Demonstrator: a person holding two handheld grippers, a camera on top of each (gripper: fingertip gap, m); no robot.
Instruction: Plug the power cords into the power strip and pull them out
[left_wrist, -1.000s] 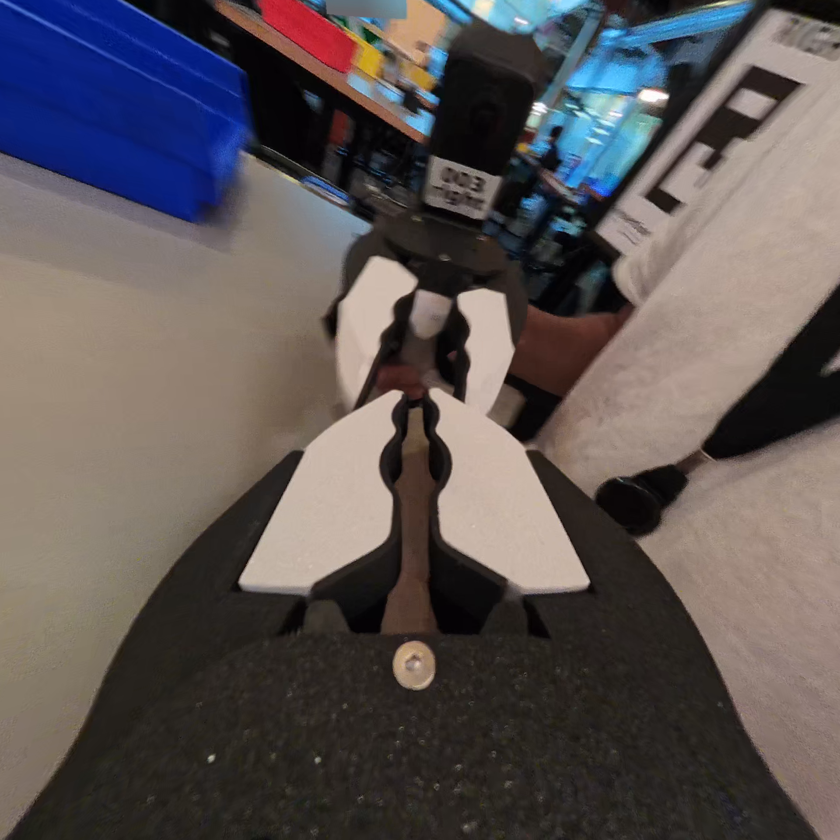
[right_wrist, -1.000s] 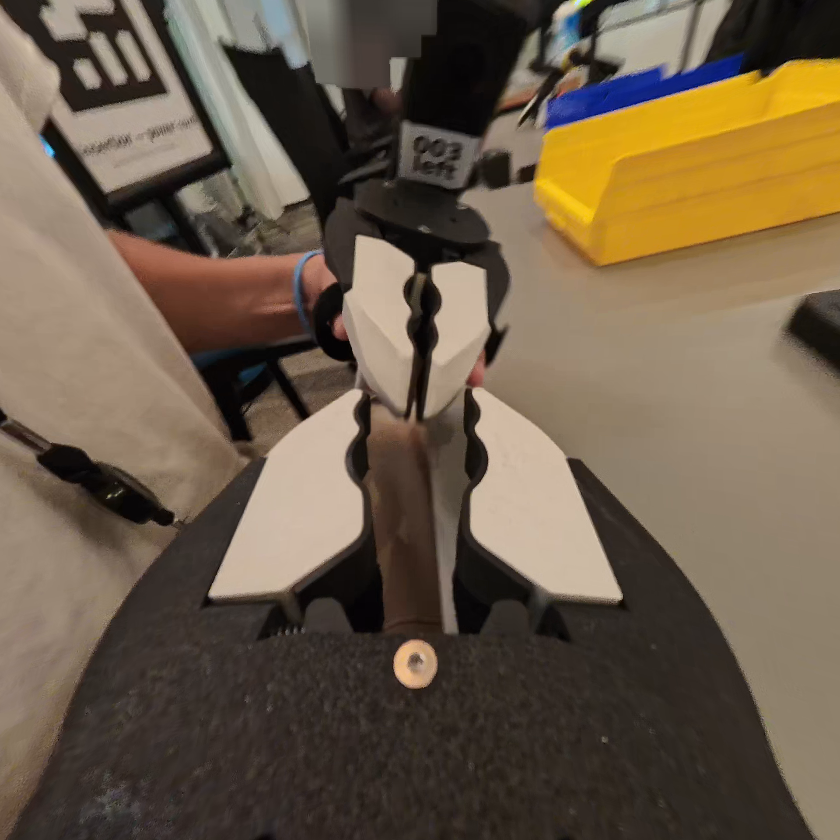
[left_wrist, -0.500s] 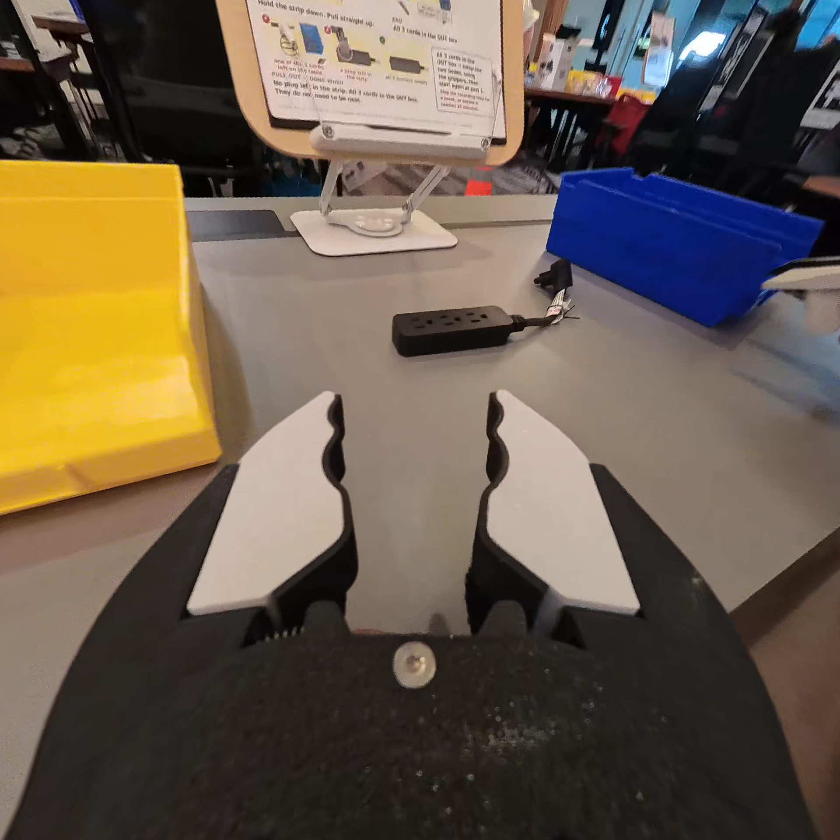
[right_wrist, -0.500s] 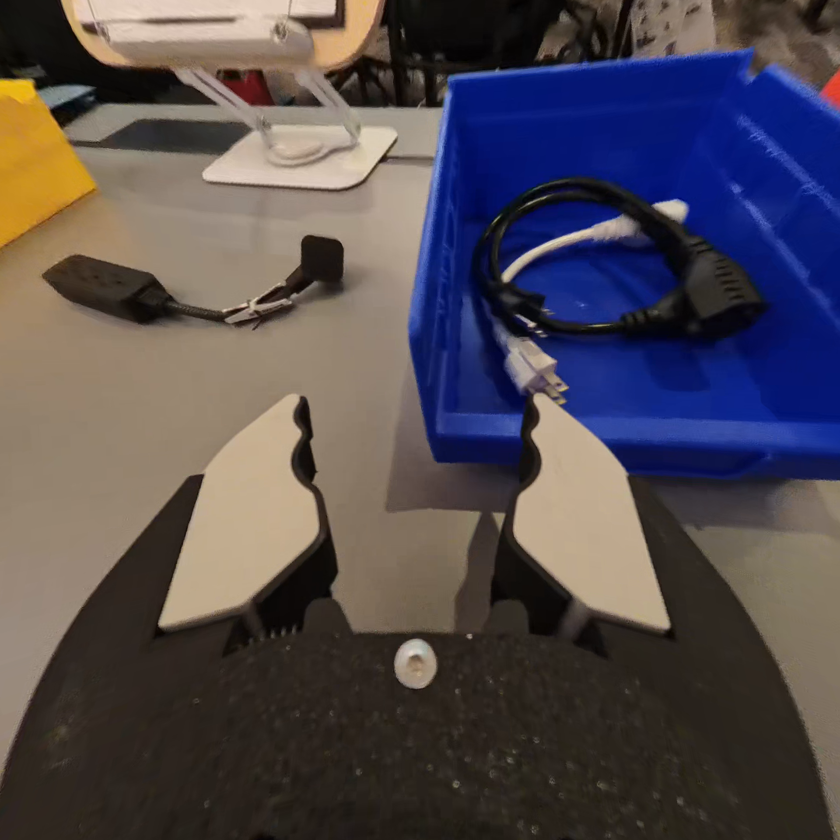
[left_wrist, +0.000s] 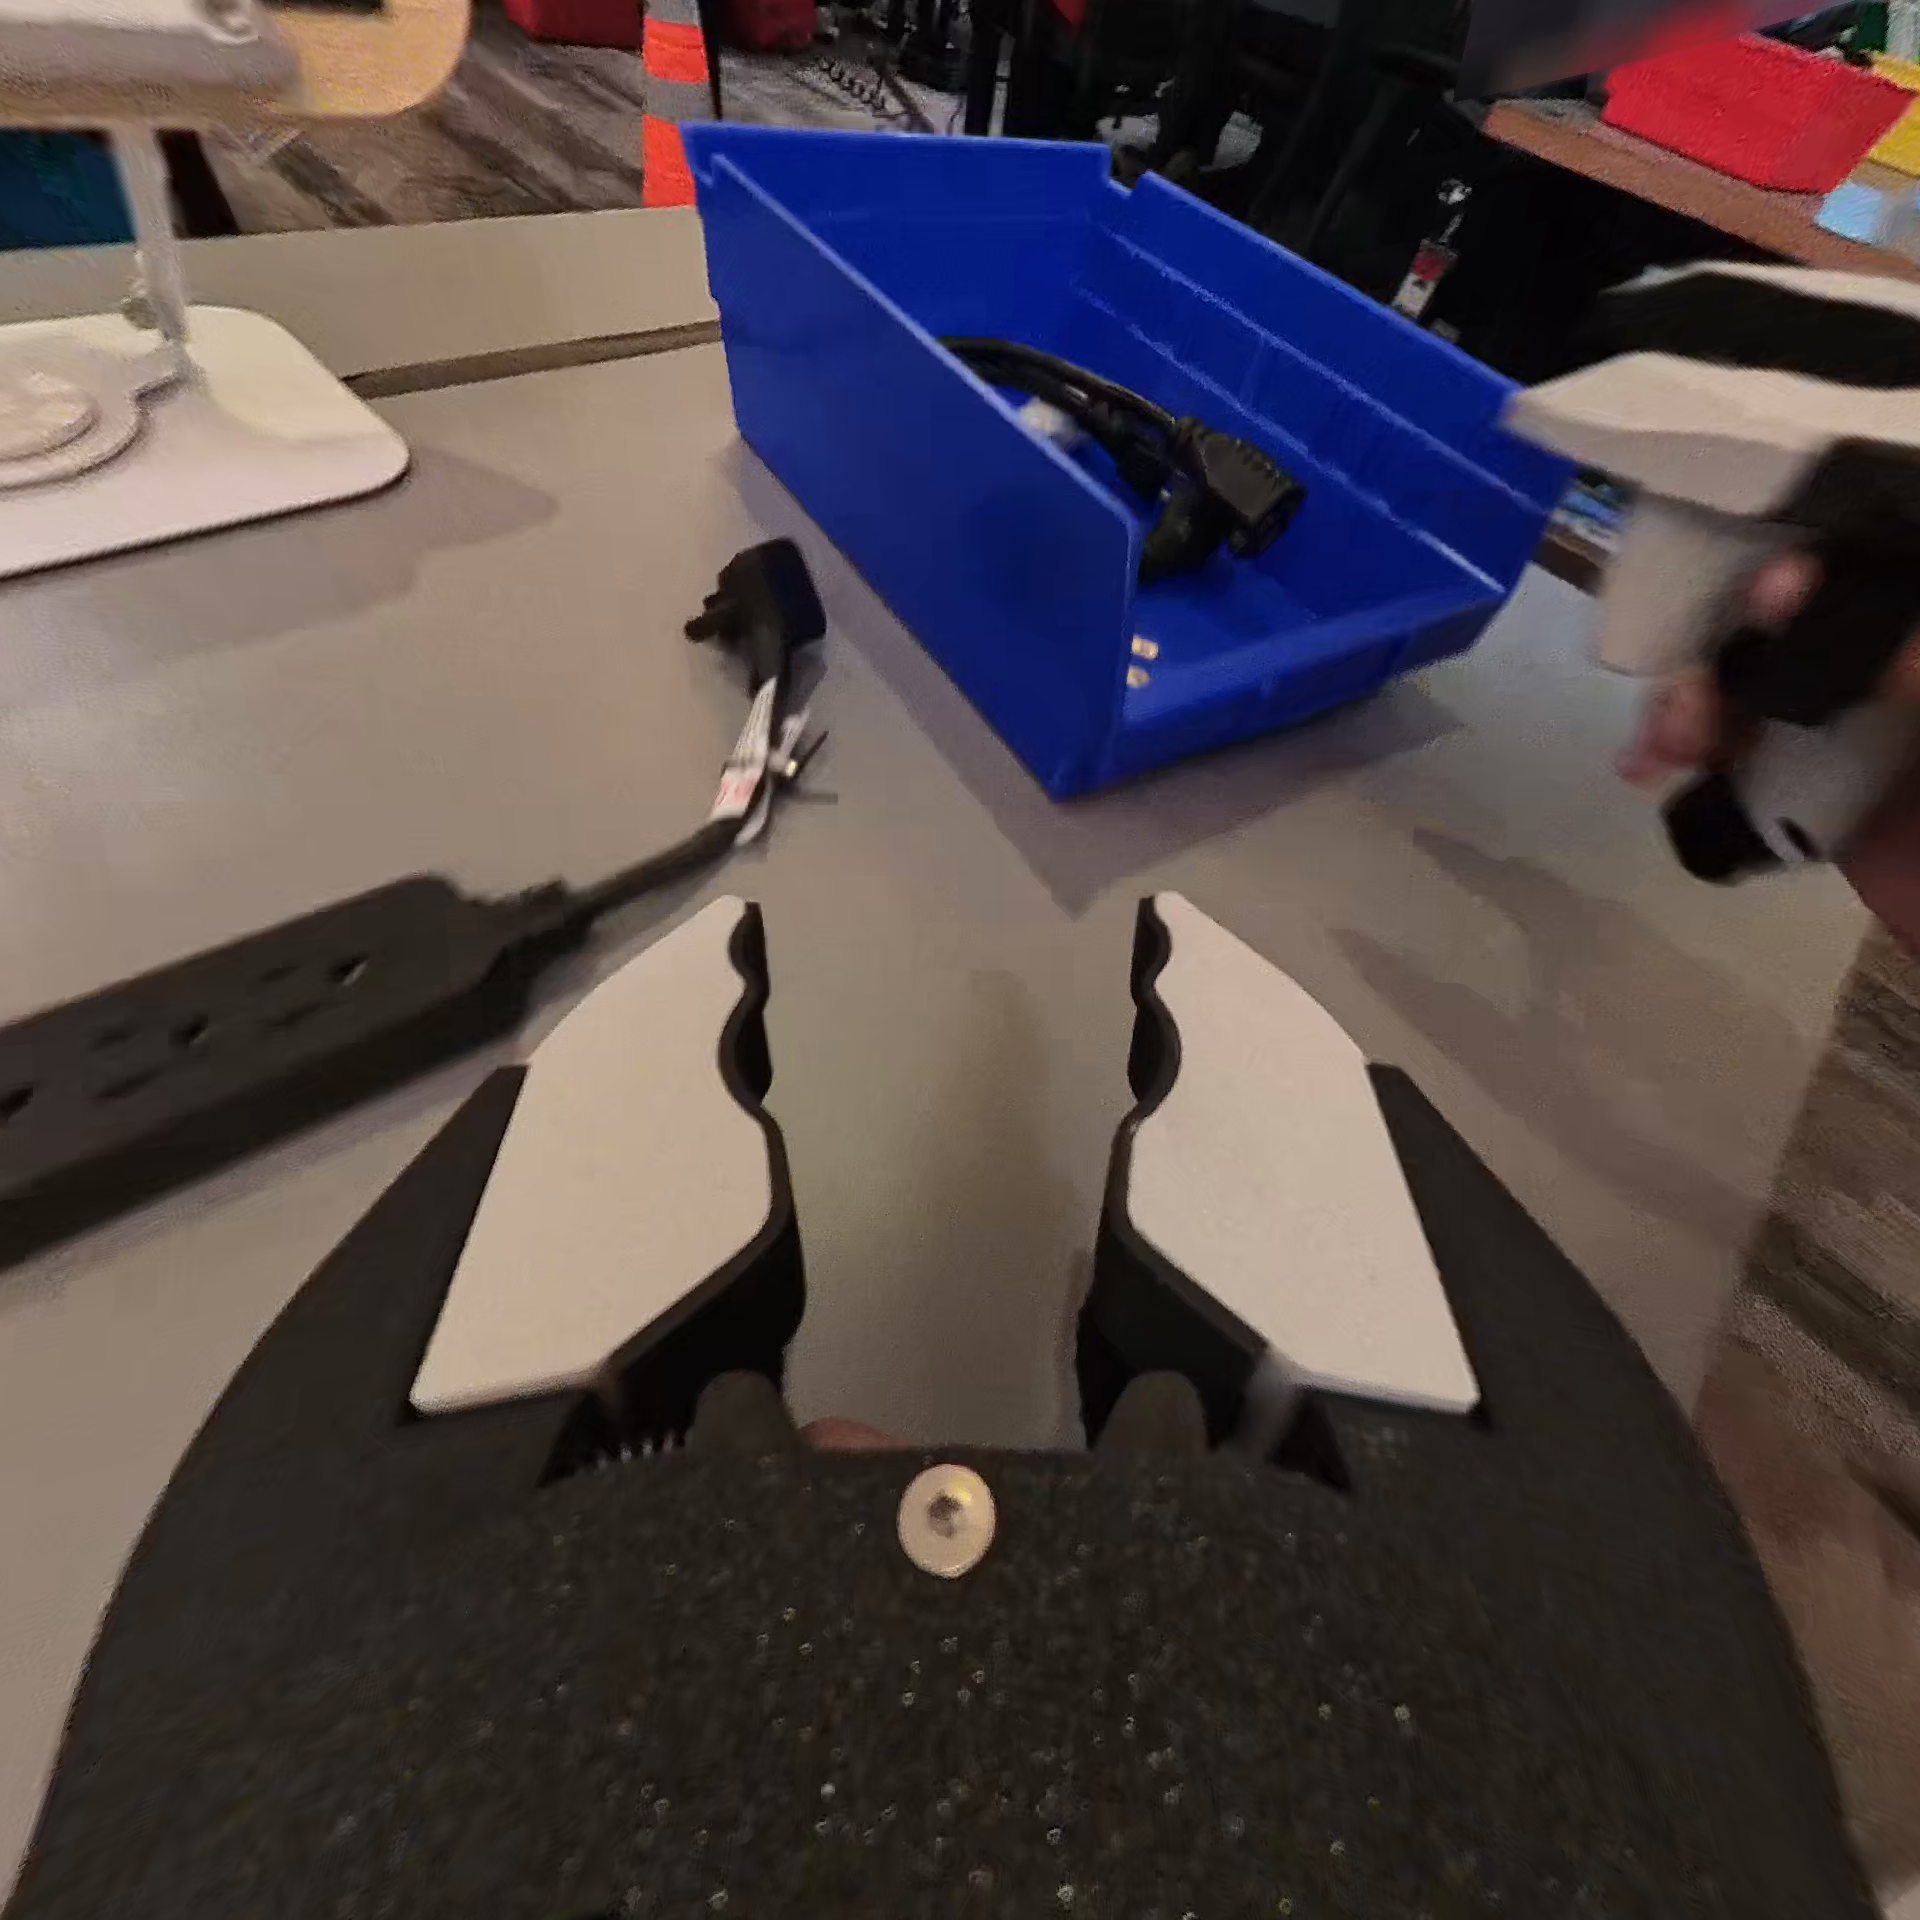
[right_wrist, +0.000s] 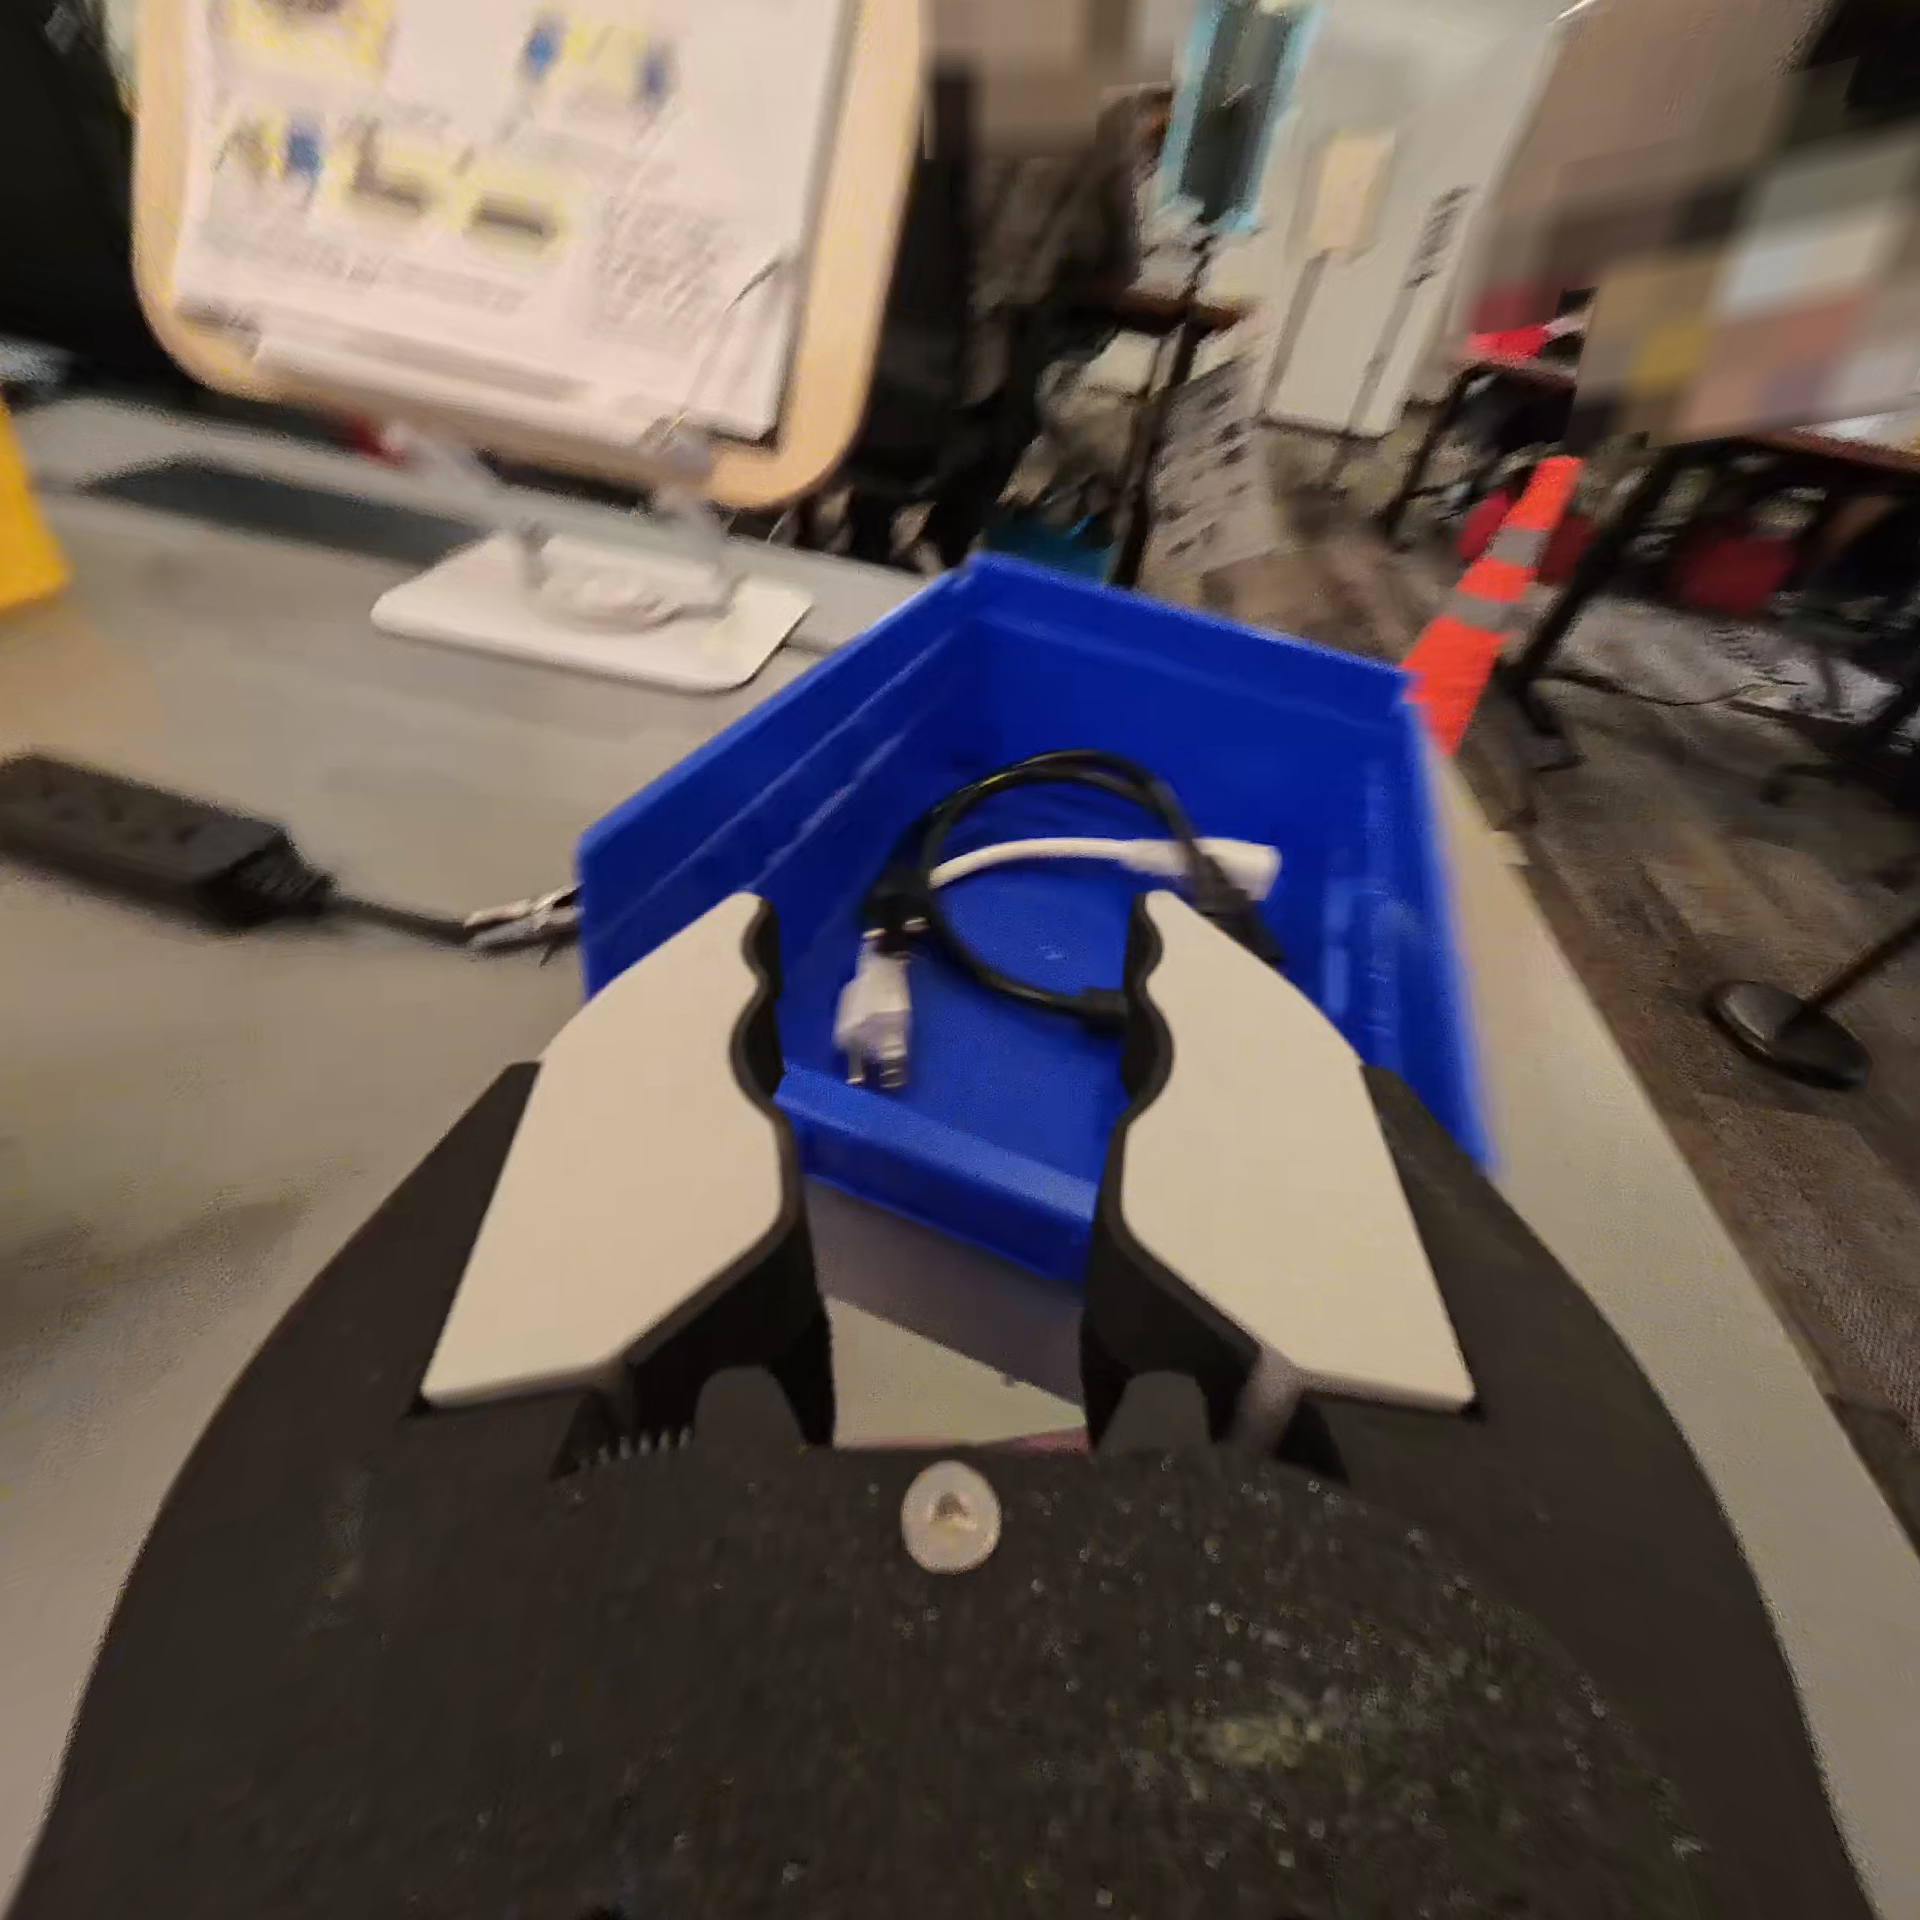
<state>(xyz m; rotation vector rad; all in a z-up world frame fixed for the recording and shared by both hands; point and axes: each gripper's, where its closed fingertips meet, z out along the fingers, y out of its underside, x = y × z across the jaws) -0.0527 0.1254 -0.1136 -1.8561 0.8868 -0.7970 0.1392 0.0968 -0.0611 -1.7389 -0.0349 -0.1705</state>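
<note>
A black power strip (left_wrist: 208, 1029) lies on the grey table left of my left gripper (left_wrist: 945, 914), which is open and empty just above the table. The strip's short cord ends in a black plug (left_wrist: 764, 613). A blue bin (left_wrist: 1049, 416) holds a black cord (left_wrist: 1195, 478). In the right wrist view my right gripper (right_wrist: 951, 914) is open and empty over the near end of the blue bin (right_wrist: 935, 1164), above a black cord (right_wrist: 1029, 977) and a white cord with a pronged plug (right_wrist: 878, 1023). The power strip (right_wrist: 135, 831) lies to the left. The right gripper also shows at the left wrist view's right edge (left_wrist: 1745, 540).
A white stand (left_wrist: 156, 416) with an instruction board (right_wrist: 499, 208) stands at the back of the table. A yellow bin's corner (right_wrist: 26, 540) shows at far left. The table's right edge (right_wrist: 1621, 1143) runs beside the blue bin, with floor and an orange cone (right_wrist: 1496, 592) beyond. The black plug (left_wrist: 764, 613) lies around 15 cm away from my left fingertips.
Both grippers, shut and facing each other one second ago, have opened and turned to the table. Since half a second ago the left moved close to the strip and the right rose over the blue bin.
</note>
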